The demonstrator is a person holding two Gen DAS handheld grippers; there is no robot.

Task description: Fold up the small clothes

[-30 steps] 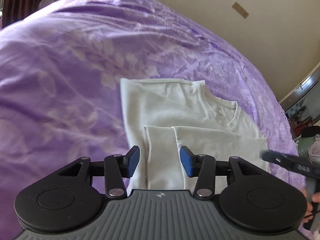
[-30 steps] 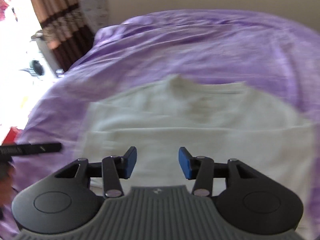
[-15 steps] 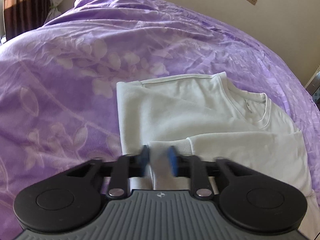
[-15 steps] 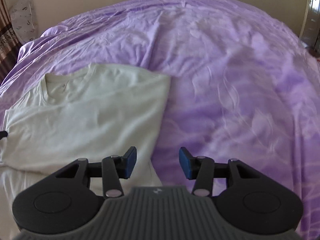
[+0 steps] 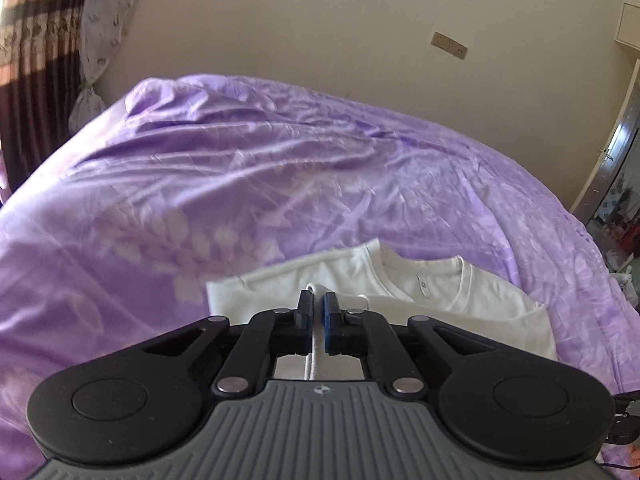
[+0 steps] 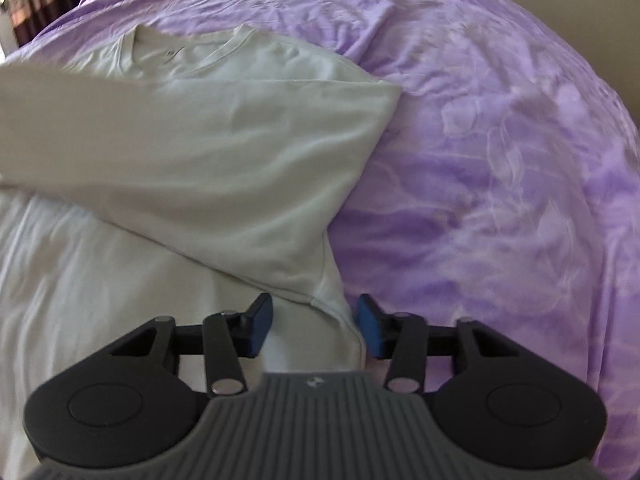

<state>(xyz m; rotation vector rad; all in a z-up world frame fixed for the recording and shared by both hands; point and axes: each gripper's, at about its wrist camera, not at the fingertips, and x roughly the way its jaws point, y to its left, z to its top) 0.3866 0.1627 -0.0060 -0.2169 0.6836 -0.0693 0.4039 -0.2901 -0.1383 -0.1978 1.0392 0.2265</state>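
Note:
A white long-sleeved shirt (image 5: pixel 440 292) lies on the purple bedspread (image 5: pixel 240 184), collar toward the wall. My left gripper (image 5: pixel 316 300) is shut on the shirt's sleeve end, and a strip of white cloth hangs up between its blue pads. In the right wrist view the shirt (image 6: pixel 200 152) fills the left half, with the sleeve drawn across its body. My right gripper (image 6: pixel 314 316) sits low over the shirt's right side seam. Its jaws are closing, the cloth edge lies between the pads, and the pads do not press it.
The bedspread (image 6: pixel 500 140) stretches wide to the right of the shirt. A striped curtain (image 5: pixel 36 60) hangs at the far left, a wall socket (image 5: pixel 449 45) sits on the beige wall, and a metal-framed mirror (image 5: pixel 612 176) stands at the right.
My left gripper closed on the sleeve end and rose with it. My right gripper swung to the shirt's right edge, sank toward it, and its jaws narrowed.

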